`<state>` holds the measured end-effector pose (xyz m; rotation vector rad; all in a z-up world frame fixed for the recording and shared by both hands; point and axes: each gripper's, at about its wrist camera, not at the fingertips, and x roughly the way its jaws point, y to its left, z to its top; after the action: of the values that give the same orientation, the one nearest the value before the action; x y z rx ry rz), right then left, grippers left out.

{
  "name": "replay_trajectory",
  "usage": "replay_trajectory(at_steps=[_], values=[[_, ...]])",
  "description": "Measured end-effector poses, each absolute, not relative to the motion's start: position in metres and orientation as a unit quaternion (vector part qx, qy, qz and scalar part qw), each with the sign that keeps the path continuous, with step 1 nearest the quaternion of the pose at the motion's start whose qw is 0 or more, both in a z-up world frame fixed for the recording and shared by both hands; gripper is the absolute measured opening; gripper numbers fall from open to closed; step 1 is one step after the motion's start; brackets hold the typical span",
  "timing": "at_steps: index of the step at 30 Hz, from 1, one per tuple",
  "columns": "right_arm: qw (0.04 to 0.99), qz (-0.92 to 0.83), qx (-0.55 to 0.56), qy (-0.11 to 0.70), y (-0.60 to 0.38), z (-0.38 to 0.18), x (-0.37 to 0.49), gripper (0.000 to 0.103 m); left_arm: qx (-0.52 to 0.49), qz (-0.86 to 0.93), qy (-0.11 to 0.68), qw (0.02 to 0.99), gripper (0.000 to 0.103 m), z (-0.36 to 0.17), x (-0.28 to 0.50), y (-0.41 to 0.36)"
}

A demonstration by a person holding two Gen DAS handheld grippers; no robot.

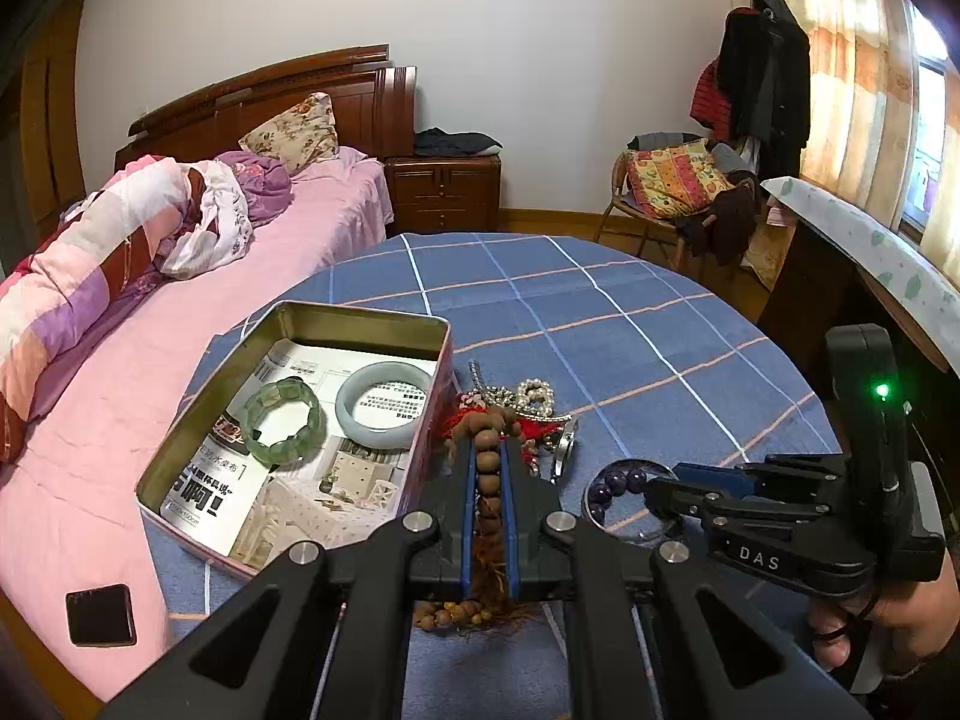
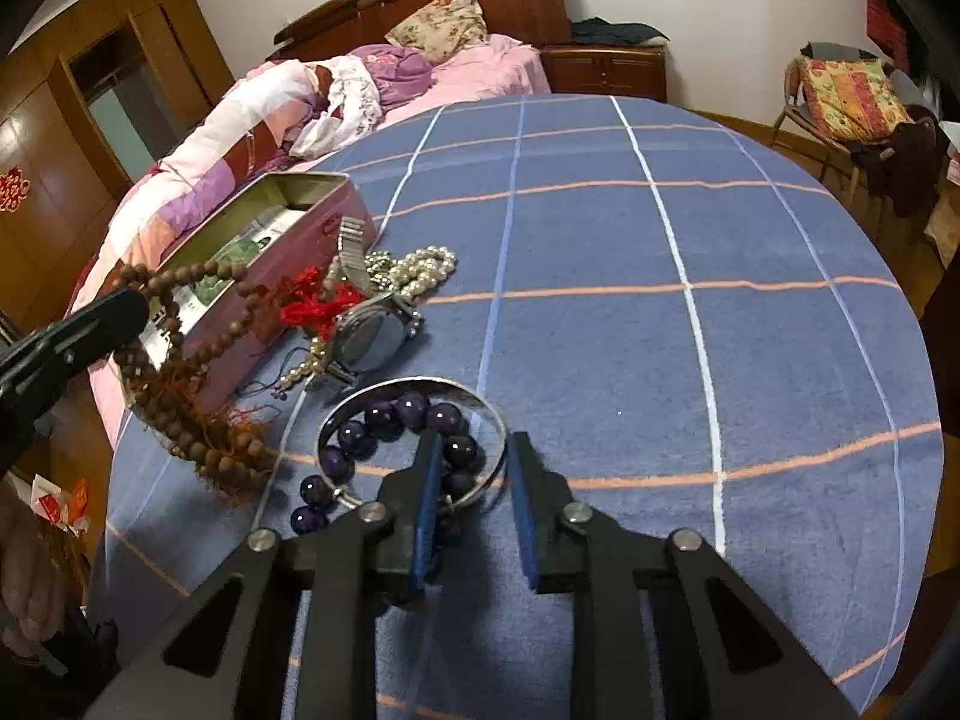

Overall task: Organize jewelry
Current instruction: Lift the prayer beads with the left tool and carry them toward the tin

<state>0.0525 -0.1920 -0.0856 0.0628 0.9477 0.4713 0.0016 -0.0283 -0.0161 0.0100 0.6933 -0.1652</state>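
From the left wrist view, the left claw point(image 1: 487, 456) is clamped on a long strand of brown wooden prayer beads point(image 1: 487, 483); the beads run straight down the slot between the two blue pads, and a tasselled end trails out below onto the blue checked cloth of the round bench point(image 1: 600, 312). The grip along the strand's length looks chosen so the loose loops hang together instead of spilling. Just to the left stands the open rectangular metal tin point(image 1: 180, 450), lined with printed paper, which already holds a green segmented stone bracelet point(image 1: 285, 420) and a pale jade bangle point(image 1: 384, 405). I judge the tin is the destination, so the beads are probably being carried there. Beside the tin's right wall lies the unsorted heap: a pearl bracelet point(image 1: 534, 393) and a silver wristwatch point(image 1: 564, 447) on its edge.

From the right wrist view, the right claw point(image 2: 474, 450) stands apart, its pads straddling the near rim of a thin silver hoop bangle point(image 2: 420, 384), touching nothing that I can tell. A dark purple bead bracelet point(image 2: 384, 426) lies partly inside that hoop. The claw seems poised to close on one of the two. The red knotted tassel point(image 2: 315, 303) and the watch lie beyond, near the tin.
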Motion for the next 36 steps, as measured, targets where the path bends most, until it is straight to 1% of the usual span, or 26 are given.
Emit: replay_trajectory(at_steps=[1, 6, 7, 8, 12, 16, 27, 36], values=[[0.862, 0.228, 0.033, 0.452, -0.192, -0.086, 0.052, 0.020, 0.004, -0.081, 0.339, 0.937, 0.006, -0.016, 0.002, -0.028], [0.865, 0.234, 0.035, 0.443, -0.192, -0.084, 0.048, 0.015, 0.004, -0.081, 0.339, 0.937, 0.006, -0.016, 0.002, -0.027], [0.867, 0.235, 0.035, 0.438, -0.191, -0.082, 0.047, 0.007, 0.003, -0.081, 0.339, 0.937, 0.006, -0.017, 0.002, -0.027], [0.869, 0.238, 0.038, 0.433, -0.192, -0.079, 0.045, 0.007, 0.002, -0.080, 0.339, 0.937, 0.006, -0.016, 0.001, -0.027], [0.874, 0.236, 0.025, 0.424, -0.189, -0.073, 0.043, 0.007, 0.001, -0.080, 0.339, 0.938, 0.006, -0.015, 0.001, -0.025], [0.875, 0.239, 0.031, 0.421, -0.190, -0.071, 0.043, 0.007, 0.001, -0.080, 0.337, 0.938, 0.006, -0.014, 0.001, -0.025], [0.891, 0.242, 0.046, 0.382, -0.195, -0.045, 0.037, 0.007, -0.005, -0.078, 0.320, 0.944, 0.006, -0.002, -0.005, -0.022], [0.896, 0.255, 0.047, 0.361, -0.190, -0.025, 0.037, 0.007, -0.009, -0.065, 0.293, 0.954, 0.006, 0.024, -0.007, -0.007]])
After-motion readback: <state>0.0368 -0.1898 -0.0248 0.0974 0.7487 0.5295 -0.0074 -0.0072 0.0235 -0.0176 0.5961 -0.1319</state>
